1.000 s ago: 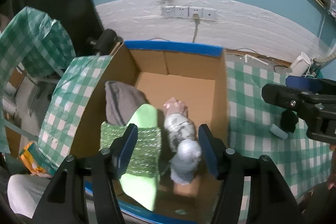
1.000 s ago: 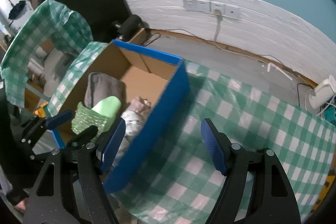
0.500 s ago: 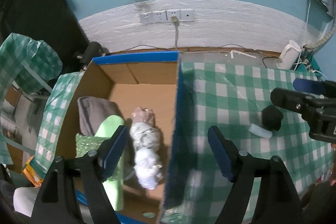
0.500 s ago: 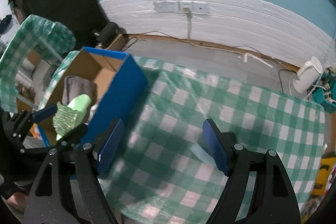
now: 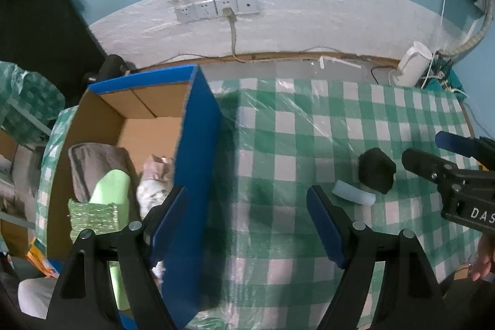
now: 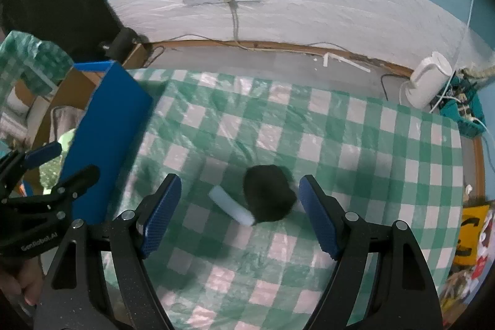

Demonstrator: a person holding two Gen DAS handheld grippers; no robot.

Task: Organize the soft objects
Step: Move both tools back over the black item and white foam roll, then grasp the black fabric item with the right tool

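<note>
Black soft lump and pale foam strip touch on my checked worktop, between right hand-held gripper jaws: wide, empty. Left hand-held gripper just widened, empty, straddling box wall.

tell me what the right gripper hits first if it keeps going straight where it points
Likely the black soft object lying on the checked tablecloth, maybe the pale blue roll touching it. Both sit between the open right gripper fingers; depth is unclear.
</note>
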